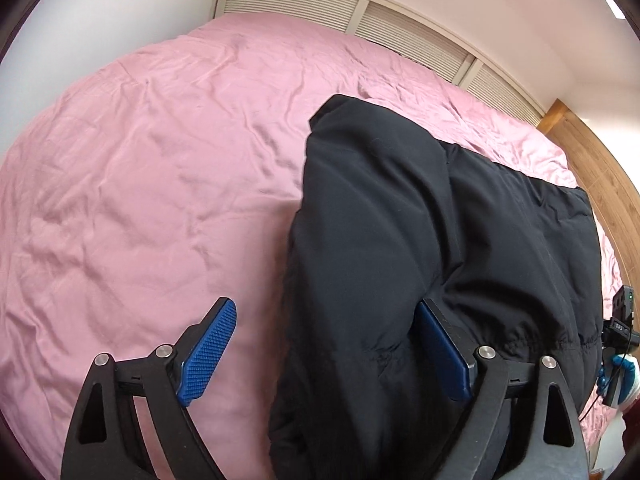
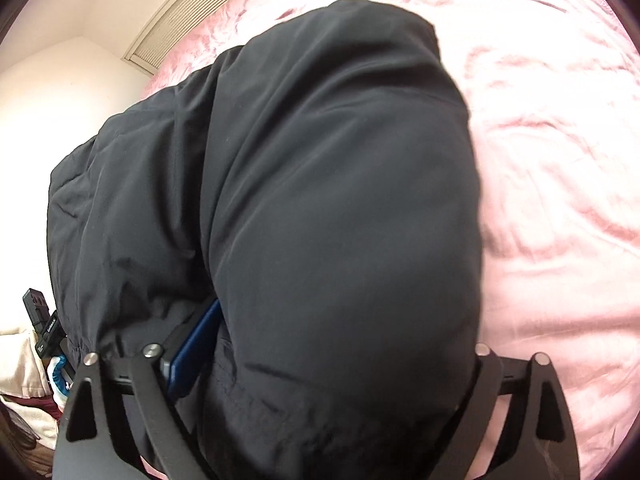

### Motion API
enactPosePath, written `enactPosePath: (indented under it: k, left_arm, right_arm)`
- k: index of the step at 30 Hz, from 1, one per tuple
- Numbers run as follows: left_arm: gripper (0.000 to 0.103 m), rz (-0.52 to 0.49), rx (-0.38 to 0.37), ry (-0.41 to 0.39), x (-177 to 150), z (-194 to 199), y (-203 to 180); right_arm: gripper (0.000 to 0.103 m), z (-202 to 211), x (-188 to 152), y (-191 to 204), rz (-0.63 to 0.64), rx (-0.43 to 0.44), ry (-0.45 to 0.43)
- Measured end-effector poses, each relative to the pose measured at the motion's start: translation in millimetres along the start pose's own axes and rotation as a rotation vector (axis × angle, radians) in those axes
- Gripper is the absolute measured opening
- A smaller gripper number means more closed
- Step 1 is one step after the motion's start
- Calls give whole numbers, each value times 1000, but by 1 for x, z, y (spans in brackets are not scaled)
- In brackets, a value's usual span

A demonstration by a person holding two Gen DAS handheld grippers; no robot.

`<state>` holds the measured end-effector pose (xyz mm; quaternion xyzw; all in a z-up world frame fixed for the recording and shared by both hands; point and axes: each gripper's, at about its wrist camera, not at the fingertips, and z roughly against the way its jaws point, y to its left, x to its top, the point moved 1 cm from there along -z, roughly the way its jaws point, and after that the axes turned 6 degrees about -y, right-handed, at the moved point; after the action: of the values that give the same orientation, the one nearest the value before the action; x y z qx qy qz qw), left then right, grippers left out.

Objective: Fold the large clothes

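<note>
Jacket, black, puffy, lies on pink bed toward its right side, long axis running away from both cameras toward the louvred panel at the far wall. Near end bunches up right at the tools; far end tapers to a narrow bit, maybe a sleeve or collar, can't tell which.

Left hand-held gripper: jaws spread wide. Its right pad touches or sits just under the jacket's near-left edge; left pad hangs over bare sheet w/ nothing on it. So fabric edge is between the jaws but not pinched.

Right hand-held gripper: jacket bulk fills the gap btw the fingers and drapes over them. One blue pad shows at left, pressed against cloth; other pad hidden under fabric. Linkage looks wide apart, so prob. spread w/ cloth resting in it, not clamped.

Judgement: both tools at the near end, right one deeper in the cloth, so nearer. Next move likely turns on closing on that near edge and carrying it along the long axis toward far end.
</note>
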<state>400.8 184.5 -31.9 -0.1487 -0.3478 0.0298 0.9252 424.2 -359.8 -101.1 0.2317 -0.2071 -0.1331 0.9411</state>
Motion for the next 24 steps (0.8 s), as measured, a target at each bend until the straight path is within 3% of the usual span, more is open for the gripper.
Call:
enactPosePath:
  k: [5,12,19,24]
  left_arm:
    - [92,-2,54,-42,-13,15,16]
    - [92,-46,127,-100,-17,25,6]
    - [92,-87,179,-134,-25,46,-6]
    - [92,-111,170,-189,-27,68,-25]
  right_arm:
    - [103,30,-15,-25,-39,-28,-90]
    - [103,66,-38,-47,-9,-89,-201]
    - [103,107,-45,-45,53,-109,-306]
    - [103,139,-50,-36,101,-93,-392]
